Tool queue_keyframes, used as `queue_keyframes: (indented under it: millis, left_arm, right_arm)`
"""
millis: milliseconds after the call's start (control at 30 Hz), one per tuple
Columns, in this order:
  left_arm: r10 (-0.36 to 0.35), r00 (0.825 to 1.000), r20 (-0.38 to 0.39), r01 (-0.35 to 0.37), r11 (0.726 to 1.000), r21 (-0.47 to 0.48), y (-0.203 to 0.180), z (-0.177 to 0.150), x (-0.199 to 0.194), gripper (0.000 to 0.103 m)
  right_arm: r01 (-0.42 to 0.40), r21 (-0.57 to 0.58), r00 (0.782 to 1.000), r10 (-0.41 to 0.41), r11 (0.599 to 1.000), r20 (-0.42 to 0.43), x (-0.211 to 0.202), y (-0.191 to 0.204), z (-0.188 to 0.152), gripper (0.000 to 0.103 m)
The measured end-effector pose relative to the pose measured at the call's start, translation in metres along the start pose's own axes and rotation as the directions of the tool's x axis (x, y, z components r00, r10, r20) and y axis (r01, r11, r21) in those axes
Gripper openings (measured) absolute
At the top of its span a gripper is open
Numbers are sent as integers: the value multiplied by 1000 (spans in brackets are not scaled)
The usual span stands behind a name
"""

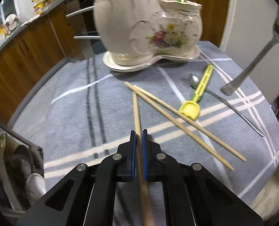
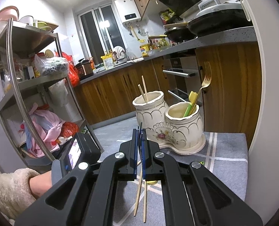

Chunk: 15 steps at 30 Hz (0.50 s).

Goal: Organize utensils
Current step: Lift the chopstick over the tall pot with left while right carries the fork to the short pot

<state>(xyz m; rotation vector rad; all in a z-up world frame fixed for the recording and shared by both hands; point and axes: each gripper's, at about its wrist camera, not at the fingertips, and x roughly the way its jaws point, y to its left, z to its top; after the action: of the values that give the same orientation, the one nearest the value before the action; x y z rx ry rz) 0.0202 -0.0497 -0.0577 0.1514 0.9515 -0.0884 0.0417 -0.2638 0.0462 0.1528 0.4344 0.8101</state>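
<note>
My left gripper (image 1: 139,134) is shut on a wooden chopstick (image 1: 136,111) held just above the grey striped cloth (image 1: 68,113). Two more chopsticks (image 1: 179,120), a yellow plastic spoon (image 1: 197,96) and a metal spoon (image 1: 224,101) lie on the cloth to the right. A metal utensil handle (image 1: 252,66) hangs in the air at the right. The cream floral two-pot ceramic holder (image 1: 149,28) stands at the back. My right gripper (image 2: 140,131) is shut on a thin metal utensil seen edge-on, raised in front of the holder (image 2: 169,124), which holds two chopsticks (image 2: 144,92), a gold fork (image 2: 205,82) and yellow-green utensils (image 2: 190,103).
Wooden cabinets and an oven (image 2: 181,79) run behind the table. A steel shelf rack (image 2: 26,79) with bags stands at the left. The table edge drops off at left (image 1: 26,113). A hand in a fleece sleeve (image 2: 17,186) holds the left gripper.
</note>
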Motion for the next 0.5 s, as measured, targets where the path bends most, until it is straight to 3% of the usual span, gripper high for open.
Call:
queue_keyframes:
  millis: [267, 500]
  left_arm:
    - [55, 997, 57, -53, 998, -23, 33, 4, -19, 7]
    - [40, 974, 224, -29, 998, -51, 51, 7, -58, 7]
  right_arm:
    - [12, 12, 1000, -12, 1000, 28, -1, -3, 3, 3]
    - [38, 12, 997, -39, 999, 68, -2, -3, 8, 3]
